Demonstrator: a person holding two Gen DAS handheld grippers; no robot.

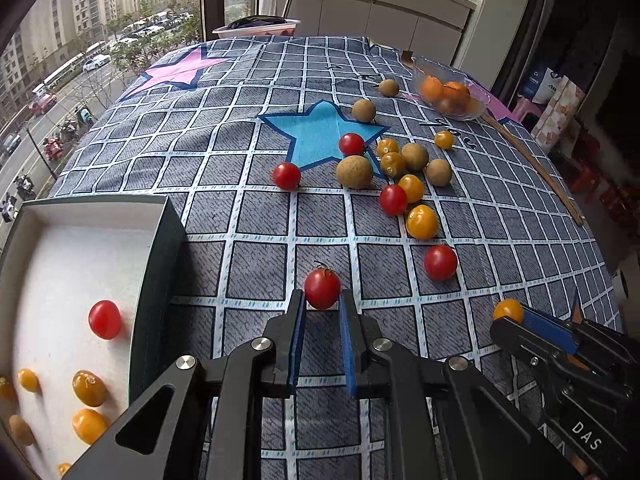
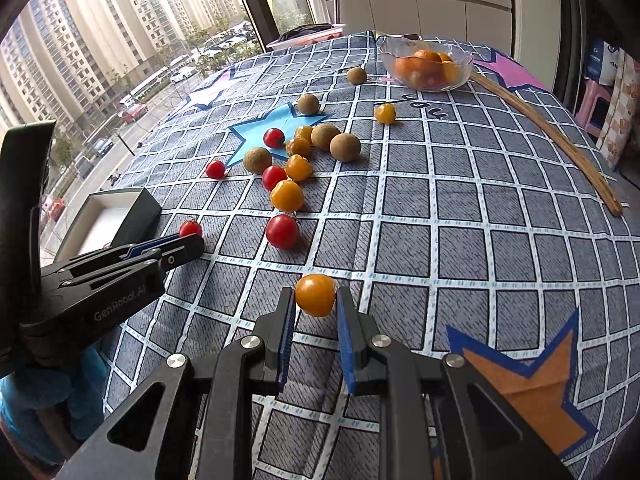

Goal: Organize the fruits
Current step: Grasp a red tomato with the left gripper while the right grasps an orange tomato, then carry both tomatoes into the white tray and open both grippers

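Mostly window (image 2: 100, 60) and tower blocks on the left side, with a street and parked cars below. White cabinets (image 1: 372, 20) stand behind the table. Checked grey cloth (image 1: 256, 208) with blue, pink and orange stars covers the table; part of its lettering reads "you". Box (image 1: 160, 256), dark outside and white inside, sits at the left edge and holds a red tomato plus several yellow ones. Glass bowl (image 2: 426, 62) of oranges sits at the far end, a wooden stick just beside it. Loose red and yellow tomatoes and brown round fruits lie mid-table. Left gripper (image 1: 322, 300), marked "GenRobot.AI", clamps a red tomato (image 1: 322, 290). Right gripper (image 2: 316, 300), marked "DAS", clamps a yellow tomato (image 2: 315, 295).
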